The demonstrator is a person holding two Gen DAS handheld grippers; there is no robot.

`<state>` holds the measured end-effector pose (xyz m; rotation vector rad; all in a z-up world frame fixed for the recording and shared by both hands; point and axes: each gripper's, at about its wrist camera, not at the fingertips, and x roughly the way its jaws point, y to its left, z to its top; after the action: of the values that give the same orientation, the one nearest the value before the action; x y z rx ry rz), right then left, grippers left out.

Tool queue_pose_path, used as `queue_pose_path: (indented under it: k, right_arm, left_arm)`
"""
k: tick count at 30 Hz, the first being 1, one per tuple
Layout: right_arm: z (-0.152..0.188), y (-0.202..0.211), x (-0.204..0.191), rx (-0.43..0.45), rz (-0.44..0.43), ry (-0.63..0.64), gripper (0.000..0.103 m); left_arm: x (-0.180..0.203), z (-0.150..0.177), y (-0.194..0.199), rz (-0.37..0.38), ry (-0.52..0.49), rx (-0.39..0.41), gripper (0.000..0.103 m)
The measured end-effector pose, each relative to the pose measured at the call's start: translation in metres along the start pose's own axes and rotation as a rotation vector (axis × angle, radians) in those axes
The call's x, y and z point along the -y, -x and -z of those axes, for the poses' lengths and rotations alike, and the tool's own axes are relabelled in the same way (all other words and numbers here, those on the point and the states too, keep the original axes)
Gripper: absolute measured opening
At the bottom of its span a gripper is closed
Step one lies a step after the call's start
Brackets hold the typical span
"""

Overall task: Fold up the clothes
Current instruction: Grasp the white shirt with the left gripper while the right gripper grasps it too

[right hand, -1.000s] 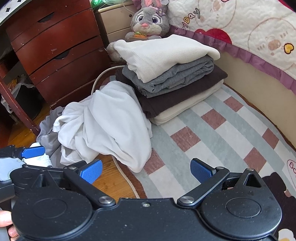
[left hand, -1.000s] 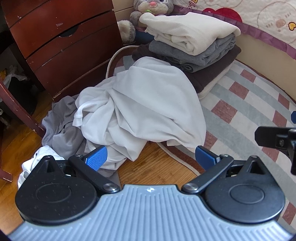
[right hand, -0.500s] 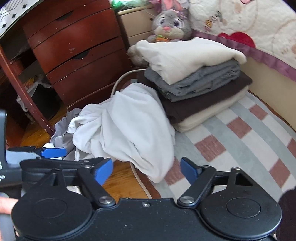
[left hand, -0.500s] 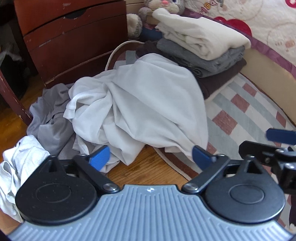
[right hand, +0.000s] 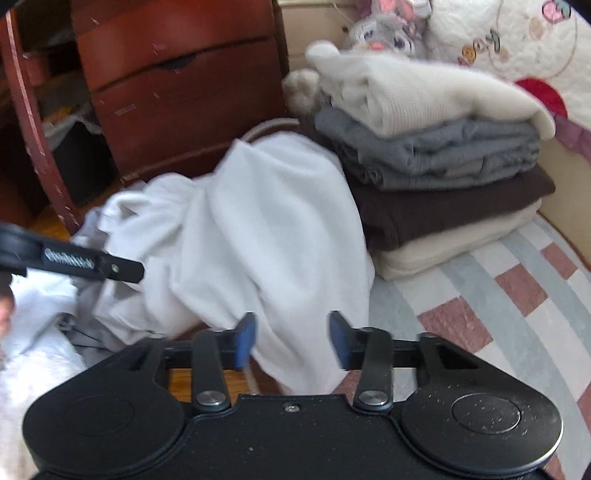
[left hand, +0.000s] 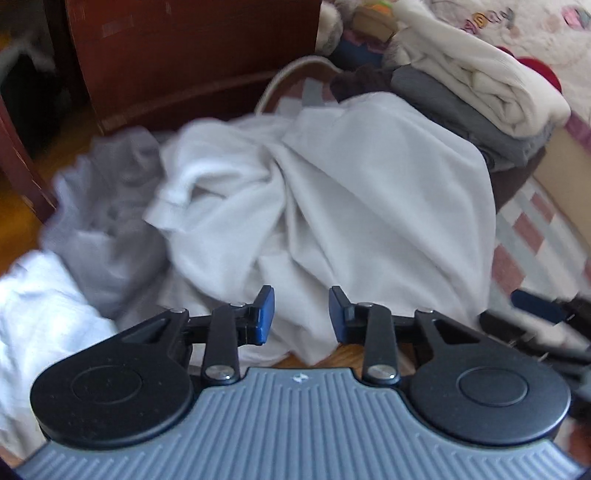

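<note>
A crumpled white garment (left hand: 332, 206) lies on the floor in a loose heap; it also shows in the right wrist view (right hand: 258, 229). A grey garment (left hand: 107, 221) and another white one (left hand: 40, 306) lie to its left. My left gripper (left hand: 301, 314) is low at the white garment's near edge, its jaws partly closed with cloth between them, still apart. My right gripper (right hand: 291, 339) is likewise partly closed around the garment's near right corner. A stack of folded clothes (right hand: 436, 162) stands behind on the right.
A dark red wooden dresser (right hand: 177, 88) stands behind the heap. A plush rabbit (right hand: 384, 29) sits behind the stack. A striped round rug (right hand: 517, 295) covers the floor on the right. A quilted bed side (right hand: 517, 44) runs along the far right.
Both grippers have moved forward and down to the white garment. Their jaws have narrowed from wide open to partly closed around its near edge.
</note>
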<state>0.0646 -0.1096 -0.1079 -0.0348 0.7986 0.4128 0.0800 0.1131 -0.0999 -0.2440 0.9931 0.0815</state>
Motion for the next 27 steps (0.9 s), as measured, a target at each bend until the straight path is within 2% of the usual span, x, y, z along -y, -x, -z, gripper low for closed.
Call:
queue_pose_path:
  k: [1,3,5,6,9,10,11,12,13,14,17,18,20,22,27]
  right_arm:
    - [0.000,-0.006,0.005,-0.001,0.009,-0.019,0.082]
    - [-0.005,-0.019,0.019,0.004,0.024,-0.093,0.092]
    - [-0.015,-0.036,0.037,-0.006,-0.020,-0.200,0.092]
    - [-0.020,-0.045,0.047,-0.015,-0.057,-0.262,0.092]
    - [-0.026,-0.074,0.072,-0.062,-0.165,-0.455,0.092]
    - [-0.025,-0.081,0.076,-0.072,-0.196,-0.495,0.086]
    - [-0.023,-0.084,0.076,-0.074,-0.228,-0.515,0.075]
    - [-0.021,-0.085,0.075,-0.077,-0.261,-0.522,0.044]
    - [-0.019,-0.084,0.072,-0.078,-0.288,-0.517,0.020]
    - [-0.016,-0.080,0.069,-0.072,-0.312,-0.514,0.013]
    - [-0.010,-0.066,0.062,-0.051,-0.427,-0.550,0.012]
    - [-0.008,-0.061,0.061,-0.042,-0.481,-0.579,0.012]
    - [-0.006,-0.048,0.059,-0.026,-0.560,-0.621,0.012]
    - [-0.006,-0.033,0.061,-0.017,-0.581,-0.634,0.011]
    - [-0.007,0.019,0.073,0.049,-0.626,-0.638,0.011]
  left_arm:
    - [-0.002,-0.004,-0.008,0.008,0.022,-0.015,0.032]
    - [-0.007,-0.011,-0.023,0.025,0.066,-0.046,0.033]
    - [-0.012,-0.019,-0.039,0.042,0.110,-0.077,0.039]
    - [-0.013,-0.022,-0.047,0.045,0.129,-0.089,0.046]
    - [-0.008,-0.030,-0.064,-0.022,0.145,-0.061,0.061]
    - [-0.006,-0.031,-0.069,-0.031,0.151,-0.054,0.062]
    - [-0.006,-0.030,-0.074,-0.020,0.157,-0.038,0.069]
    - [-0.005,-0.028,-0.078,-0.005,0.163,-0.025,0.077]
    - [-0.006,-0.025,-0.083,0.035,0.176,-0.031,0.080]
    - [-0.008,-0.023,-0.086,0.075,0.188,-0.038,0.077]
    - [-0.013,-0.018,-0.082,0.203,0.219,-0.060,0.024]
    - [-0.015,-0.015,-0.079,0.254,0.245,-0.067,0.016]
    - [-0.018,-0.011,-0.073,0.356,0.298,-0.082,0.011]
    - [-0.022,-0.006,-0.066,0.455,0.348,-0.094,0.009]
    - [-0.016,0.004,-0.027,0.605,0.345,-0.047,0.007]
